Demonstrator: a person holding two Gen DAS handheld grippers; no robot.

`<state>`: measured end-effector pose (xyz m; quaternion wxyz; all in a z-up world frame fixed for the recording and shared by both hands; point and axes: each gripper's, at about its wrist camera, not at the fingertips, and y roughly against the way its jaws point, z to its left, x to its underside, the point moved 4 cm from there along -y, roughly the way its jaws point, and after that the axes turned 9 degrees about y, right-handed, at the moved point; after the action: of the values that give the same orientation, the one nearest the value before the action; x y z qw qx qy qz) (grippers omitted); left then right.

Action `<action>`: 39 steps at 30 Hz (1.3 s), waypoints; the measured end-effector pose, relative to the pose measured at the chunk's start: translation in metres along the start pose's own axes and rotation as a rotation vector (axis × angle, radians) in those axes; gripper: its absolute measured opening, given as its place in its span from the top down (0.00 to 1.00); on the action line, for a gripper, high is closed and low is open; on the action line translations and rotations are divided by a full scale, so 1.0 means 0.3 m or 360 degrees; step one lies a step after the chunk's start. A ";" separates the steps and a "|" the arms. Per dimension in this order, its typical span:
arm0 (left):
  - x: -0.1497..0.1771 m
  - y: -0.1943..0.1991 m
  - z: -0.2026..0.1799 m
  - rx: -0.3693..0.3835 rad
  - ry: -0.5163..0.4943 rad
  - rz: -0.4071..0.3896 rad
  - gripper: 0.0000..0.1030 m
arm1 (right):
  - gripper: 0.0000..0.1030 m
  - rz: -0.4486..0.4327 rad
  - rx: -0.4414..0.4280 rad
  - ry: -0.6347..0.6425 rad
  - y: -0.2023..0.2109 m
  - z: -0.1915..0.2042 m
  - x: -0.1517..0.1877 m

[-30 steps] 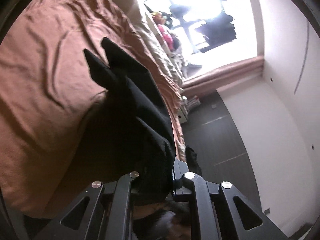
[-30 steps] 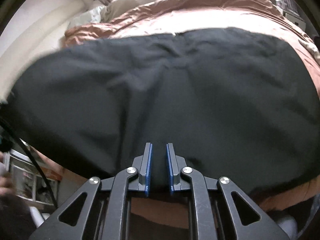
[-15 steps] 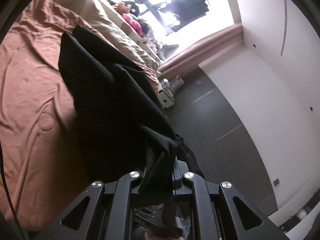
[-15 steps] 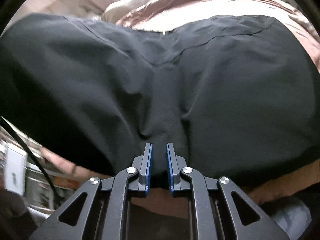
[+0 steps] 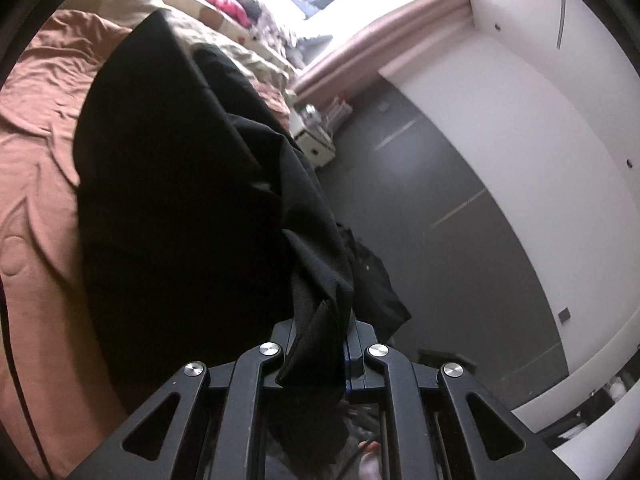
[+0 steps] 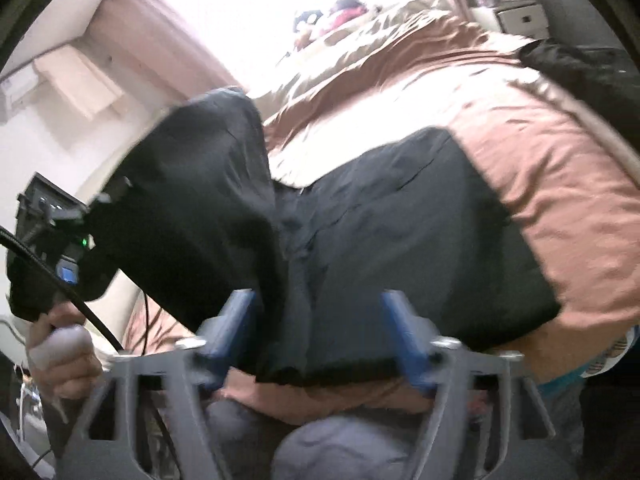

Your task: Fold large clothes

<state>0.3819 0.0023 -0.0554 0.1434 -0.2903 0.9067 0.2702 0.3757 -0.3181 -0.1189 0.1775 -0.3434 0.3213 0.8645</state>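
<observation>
A large black garment (image 5: 172, 184) hangs over the brown bedspread (image 5: 36, 152). My left gripper (image 5: 320, 340) is shut on a bunched edge of it and holds that end lifted. In the right wrist view the garment (image 6: 400, 248) lies partly flat on the bed, its left end raised toward the left gripper's body (image 6: 52, 256). My right gripper (image 6: 320, 320) is open, its blue pads (image 6: 404, 336) wide apart over the garment's near edge, holding nothing.
The bed's edge runs beside a dark grey floor (image 5: 460, 208) and a white wall (image 5: 540, 120). A white nightstand (image 5: 312, 140) stands by the window. Pillows and toys (image 5: 224, 4) lie at the bed's head. Another dark cloth (image 6: 584, 68) lies at the bed's far right.
My right gripper has opened and let go of the garment's edge. My left gripper has lifted its end higher and swung it over the bed.
</observation>
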 end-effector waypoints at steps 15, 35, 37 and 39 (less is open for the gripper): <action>0.136 -0.613 0.091 -0.0283 -0.0044 0.0550 0.82 | 0.31 -0.0013 0.0191 -0.0412 0.120 -0.390 0.120; 0.028 -0.197 0.229 -0.0484 0.0000 0.0253 0.22 | 0.30 0.0044 -0.0051 -0.0412 -0.052 -0.291 0.056; 0.031 -0.167 0.281 -0.0581 0.0010 0.0238 0.22 | 0.30 0.0037 -0.0056 -0.0402 -0.087 -0.287 0.047; 0.046 -0.143 0.354 -0.0685 0.0028 0.0241 0.22 | 0.34 0.0006 -0.0026 -0.0358 -0.117 -0.290 0.038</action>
<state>0.4078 0.0276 -0.1649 0.0495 -0.2477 0.8485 0.4649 0.4282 -0.3504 -0.1908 0.2081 -0.2449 0.2931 0.9005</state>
